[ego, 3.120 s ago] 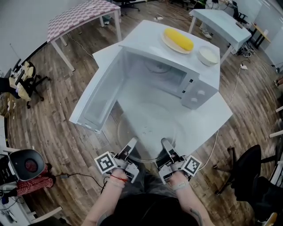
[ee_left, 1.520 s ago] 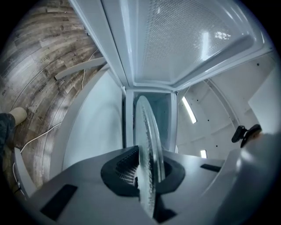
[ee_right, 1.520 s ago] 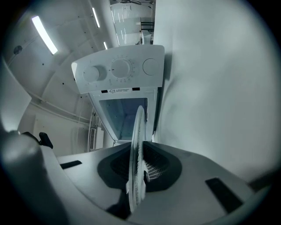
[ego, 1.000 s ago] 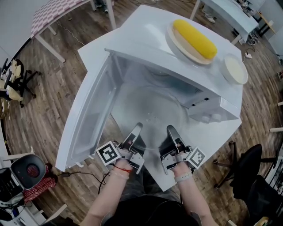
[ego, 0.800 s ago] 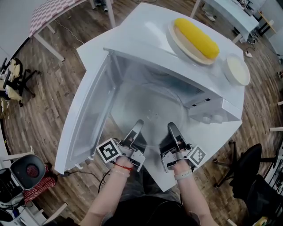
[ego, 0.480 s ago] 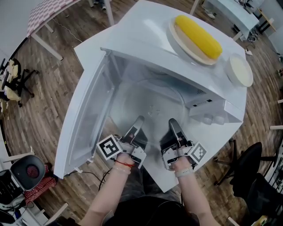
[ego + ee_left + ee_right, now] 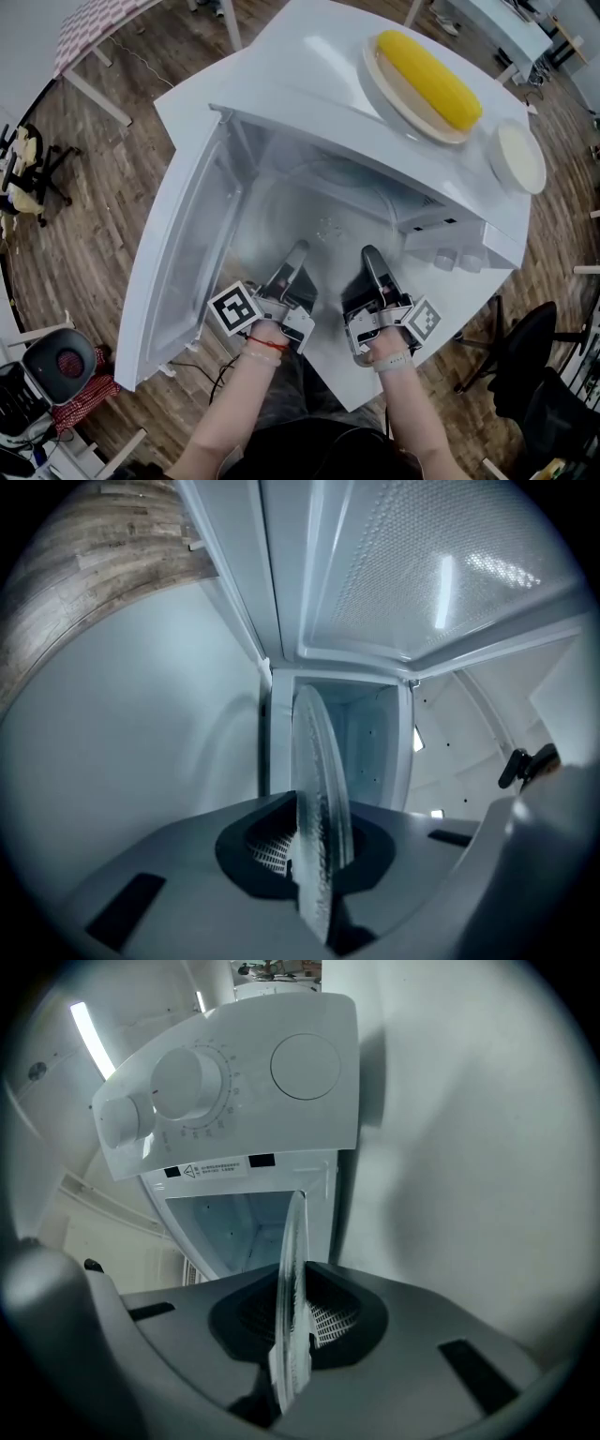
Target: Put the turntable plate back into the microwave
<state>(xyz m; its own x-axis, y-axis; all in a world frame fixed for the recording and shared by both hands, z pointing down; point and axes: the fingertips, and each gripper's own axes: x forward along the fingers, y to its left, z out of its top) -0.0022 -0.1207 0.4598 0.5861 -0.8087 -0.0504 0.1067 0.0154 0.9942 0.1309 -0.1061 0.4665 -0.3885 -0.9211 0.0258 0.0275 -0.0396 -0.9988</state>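
The clear glass turntable plate (image 7: 323,220) lies roughly level, its far part inside the open white microwave (image 7: 309,103) and its near rim outside the opening. My left gripper (image 7: 296,255) is shut on the near-left rim, and my right gripper (image 7: 371,257) is shut on the near-right rim. The left gripper view has the plate (image 7: 319,780) edge-on between the jaws of the left gripper (image 7: 317,860), with the cavity beyond. In the right gripper view the plate (image 7: 292,1279) is pinched in the right gripper (image 7: 289,1344), below the control panel (image 7: 225,1091).
The microwave door (image 7: 187,253) hangs open to the left. On top of the microwave sit a plate with a corn cob (image 7: 428,67) and a white bowl (image 7: 521,156). A black chair (image 7: 534,375) stands at the lower right, and a stool (image 7: 56,361) at the lower left.
Both grippers have carried the plate forward from the table in front of the microwave into its opening. Over the last second it has slid a little deeper.
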